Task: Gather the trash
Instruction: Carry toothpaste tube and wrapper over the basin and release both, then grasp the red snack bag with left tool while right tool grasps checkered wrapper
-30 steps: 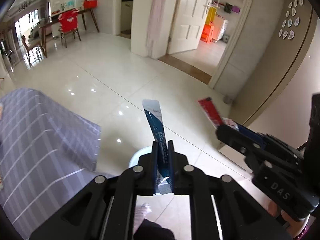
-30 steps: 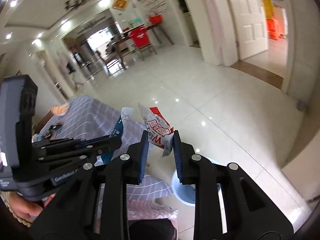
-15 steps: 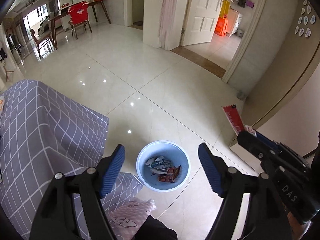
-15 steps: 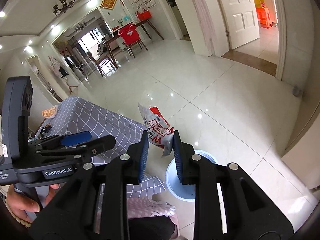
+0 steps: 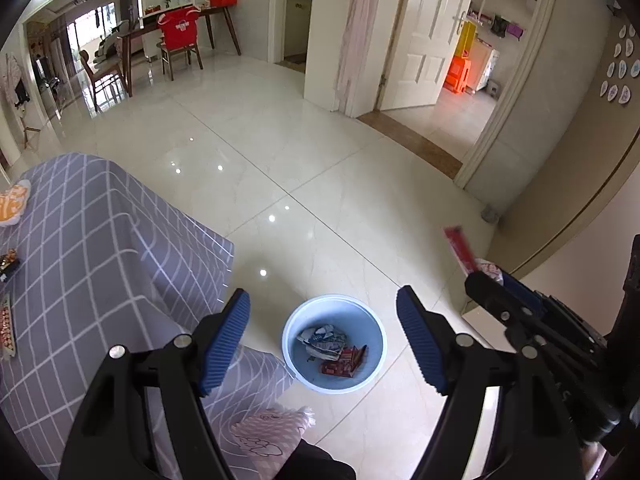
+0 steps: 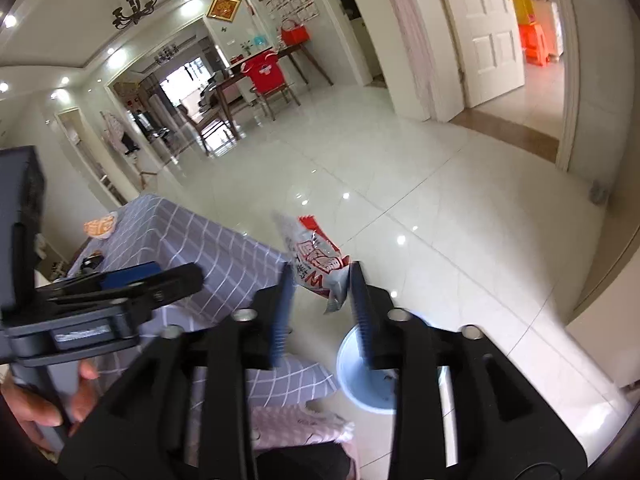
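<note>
the left gripper (image 5: 323, 344) stands wide apart and empty, its ribbed blue pads (image 5: 226, 342) on matte black arms framing a round pale-blue plastic bin (image 5: 370, 376) on the floor below; crumpled wrappers (image 5: 334, 350), one white and blue, one red, lie in the bin's bottom. the right gripper (image 6: 322, 308) has just been opening its jaws, and a crinkled red-and-white foil wrapper (image 6: 316, 258) sits between the tips, above the bin's rim (image 6: 348, 376); the blur does not show whether the pads still touch it. a hand (image 6: 44, 404) grips the left tool's handle. just beside the bin hangs a grey cloth with a white grid (image 5: 100, 248), draped in soft folds over a table, a few small packets (image 5: 10, 200) lying on top. beyond stretches a glossy cream tile floor (image 5: 300, 152) with lamp glints, then white panelled doors (image 5: 428, 28) and a wooden chair draped in red (image 5: 178, 40).
</note>
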Available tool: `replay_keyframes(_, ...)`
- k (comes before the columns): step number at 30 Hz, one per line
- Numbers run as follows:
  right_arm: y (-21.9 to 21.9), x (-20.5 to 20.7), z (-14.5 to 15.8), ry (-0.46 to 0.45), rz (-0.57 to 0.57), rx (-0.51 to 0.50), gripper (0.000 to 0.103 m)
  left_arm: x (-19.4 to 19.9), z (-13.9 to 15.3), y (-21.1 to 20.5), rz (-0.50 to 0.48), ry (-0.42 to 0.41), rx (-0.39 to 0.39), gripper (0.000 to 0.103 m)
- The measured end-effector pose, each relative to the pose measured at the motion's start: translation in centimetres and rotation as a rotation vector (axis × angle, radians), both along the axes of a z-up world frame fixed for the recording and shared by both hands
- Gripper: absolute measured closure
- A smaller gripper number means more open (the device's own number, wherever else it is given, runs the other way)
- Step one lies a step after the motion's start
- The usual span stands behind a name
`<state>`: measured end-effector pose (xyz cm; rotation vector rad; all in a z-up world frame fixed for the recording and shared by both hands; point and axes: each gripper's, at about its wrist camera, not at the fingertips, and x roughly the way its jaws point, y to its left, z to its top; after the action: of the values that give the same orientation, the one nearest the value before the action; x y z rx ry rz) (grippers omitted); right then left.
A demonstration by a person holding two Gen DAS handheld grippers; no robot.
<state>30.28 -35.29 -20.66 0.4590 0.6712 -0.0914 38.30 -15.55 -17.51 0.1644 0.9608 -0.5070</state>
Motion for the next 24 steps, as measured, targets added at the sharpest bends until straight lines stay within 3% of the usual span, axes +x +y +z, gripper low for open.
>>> replay_keyframes(7, 0.5, 0.0, -0.1, 0.006, -0.015, 0.006, 0.038, 0.1, 1.4, 2.5, 0.029, -0.02, -0.017, 0.029)
replay_keyframes(14, 3.5, -0.1, 2.0, -0.018, 0.035, -0.006, 0.038, -0.3, 2.9, 5.6, 0.056, -0.042, -0.037, 0.028)
replay_keyframes(21, 9.9, 1.1, 5.2, -0.07, 0.159, -0.019, 0.038, -1.4, 5.6, 11.5, 0.13, -0.122, -0.029, 0.027)
replay_keyframes(24, 13.5, 2.0, 6.4, -0.09, 0.22, -0.028, 0.038, -1.8, 7.0, 16.1, 0.213, -0.165, -0.035, 0.022)
